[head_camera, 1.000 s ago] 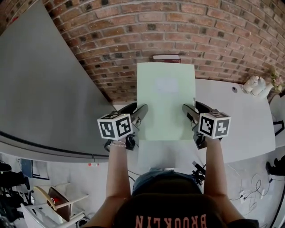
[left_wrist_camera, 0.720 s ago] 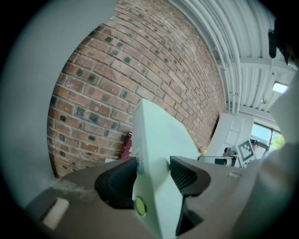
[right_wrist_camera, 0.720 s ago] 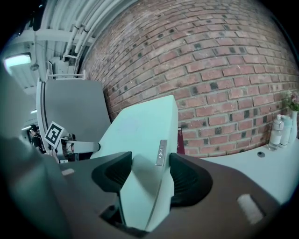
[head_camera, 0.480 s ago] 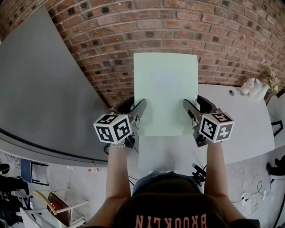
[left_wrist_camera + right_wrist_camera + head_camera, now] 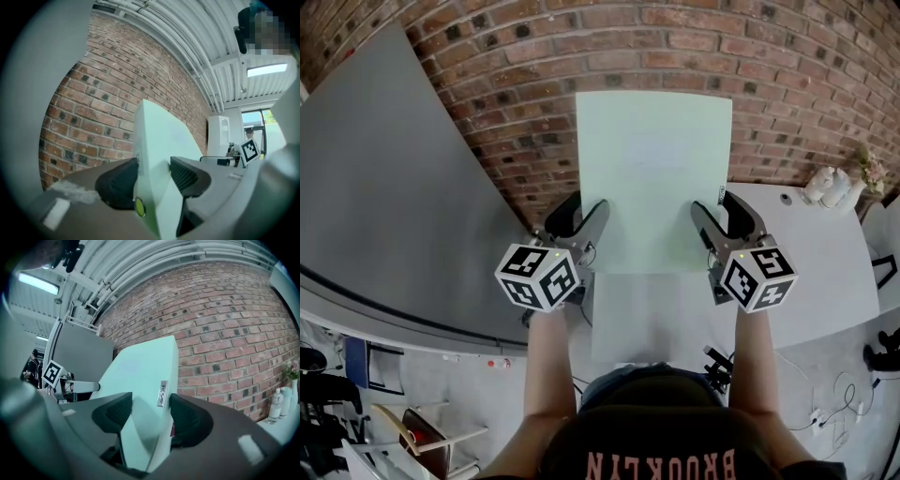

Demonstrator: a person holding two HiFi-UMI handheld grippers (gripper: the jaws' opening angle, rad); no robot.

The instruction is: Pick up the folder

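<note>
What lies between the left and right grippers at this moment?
The folder: the left gripper clamps one side edge, the right gripper the other. Nothing else lies between them. The head view shows this.

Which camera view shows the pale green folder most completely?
The head view: the folder shows its whole face, clamped at its side edges by the left gripper and right gripper. Each gripper view shows only one foreshortened edge between its own jaws.
</note>
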